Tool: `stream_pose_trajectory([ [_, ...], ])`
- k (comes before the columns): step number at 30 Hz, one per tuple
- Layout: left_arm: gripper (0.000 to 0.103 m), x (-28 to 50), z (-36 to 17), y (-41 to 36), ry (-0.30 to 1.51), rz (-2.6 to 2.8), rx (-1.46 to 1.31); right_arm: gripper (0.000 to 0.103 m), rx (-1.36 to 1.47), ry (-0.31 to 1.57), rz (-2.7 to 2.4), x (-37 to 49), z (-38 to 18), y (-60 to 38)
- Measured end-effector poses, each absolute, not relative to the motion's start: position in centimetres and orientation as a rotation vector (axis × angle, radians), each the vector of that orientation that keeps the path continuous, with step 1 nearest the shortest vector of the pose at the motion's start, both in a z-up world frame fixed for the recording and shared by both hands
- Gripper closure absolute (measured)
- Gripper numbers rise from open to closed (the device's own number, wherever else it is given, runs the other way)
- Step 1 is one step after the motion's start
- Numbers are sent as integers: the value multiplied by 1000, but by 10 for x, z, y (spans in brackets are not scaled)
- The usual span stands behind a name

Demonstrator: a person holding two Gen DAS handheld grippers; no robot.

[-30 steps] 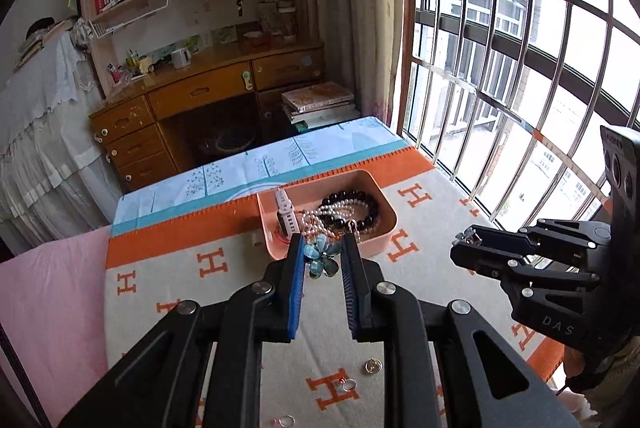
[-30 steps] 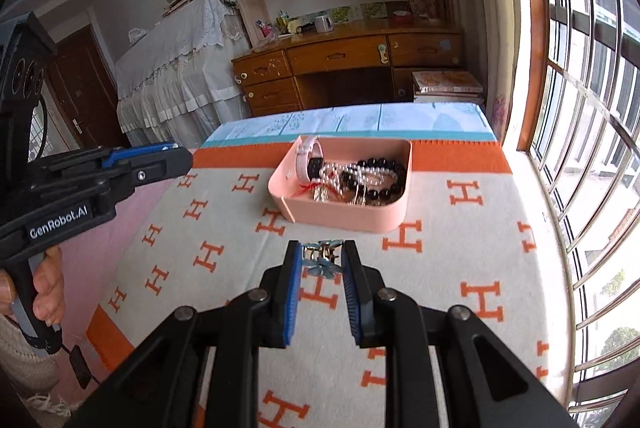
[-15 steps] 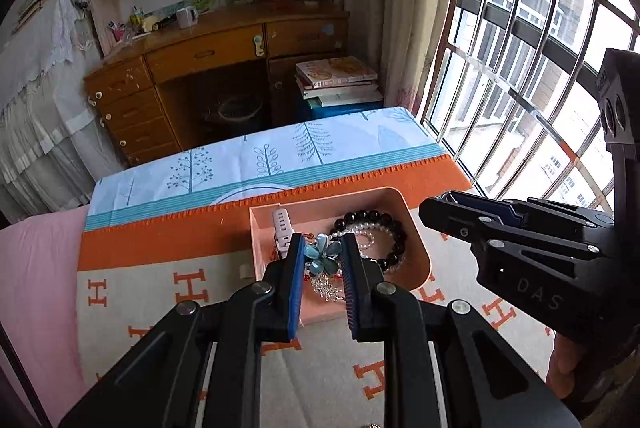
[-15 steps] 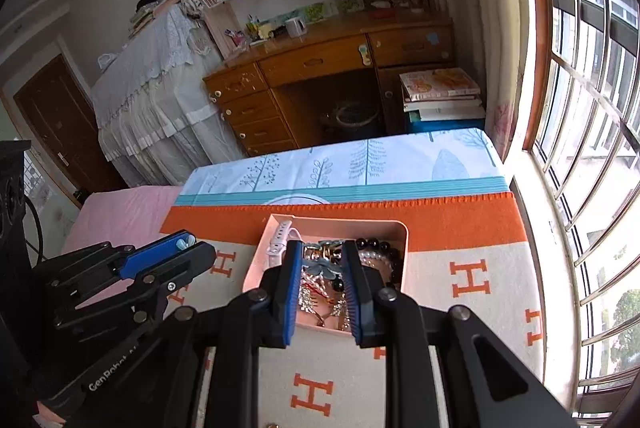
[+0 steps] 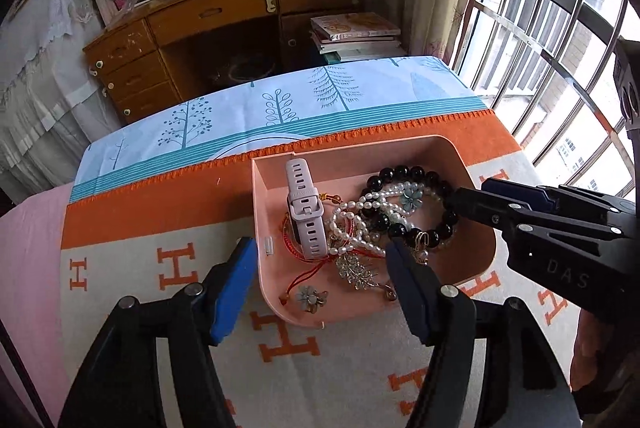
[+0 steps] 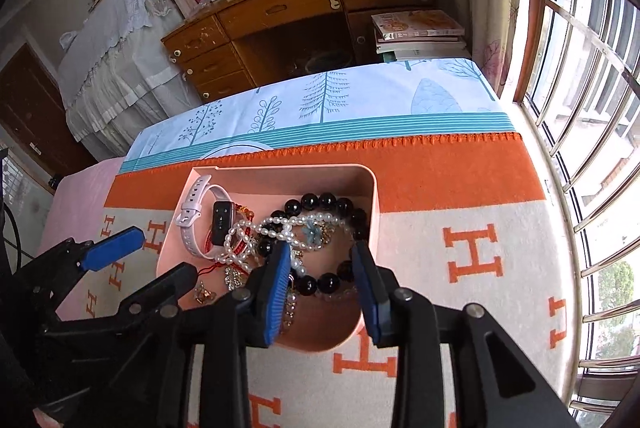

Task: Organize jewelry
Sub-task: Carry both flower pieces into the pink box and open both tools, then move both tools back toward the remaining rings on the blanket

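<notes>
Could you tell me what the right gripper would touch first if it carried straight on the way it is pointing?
Most likely the black bead bracelet in the pink tray, which lies between the opening jaws of the right gripper. Nothing is held. Depth is hard to judge, so the pearl strand beside it could be met first.

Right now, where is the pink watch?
In the left wrist view, the pink watch lies inside the pink tray, on its left side beside the pearl bracelet.
</notes>
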State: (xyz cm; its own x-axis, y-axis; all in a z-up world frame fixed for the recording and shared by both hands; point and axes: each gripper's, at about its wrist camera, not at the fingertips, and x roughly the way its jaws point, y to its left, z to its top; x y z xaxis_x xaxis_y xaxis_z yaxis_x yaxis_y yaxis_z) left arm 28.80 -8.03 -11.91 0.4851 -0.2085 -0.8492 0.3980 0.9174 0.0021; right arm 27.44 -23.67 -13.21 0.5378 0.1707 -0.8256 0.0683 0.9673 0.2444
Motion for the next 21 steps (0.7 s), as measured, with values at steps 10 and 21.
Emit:
stream_pose_trajectory([
  [10,36,257,-102,-64,977,-365,233,70,263,994,106,241,-122,-232],
  [21,29,207,-82,-17,945,-337,244,70,192,944,194,178,-98,-207],
])
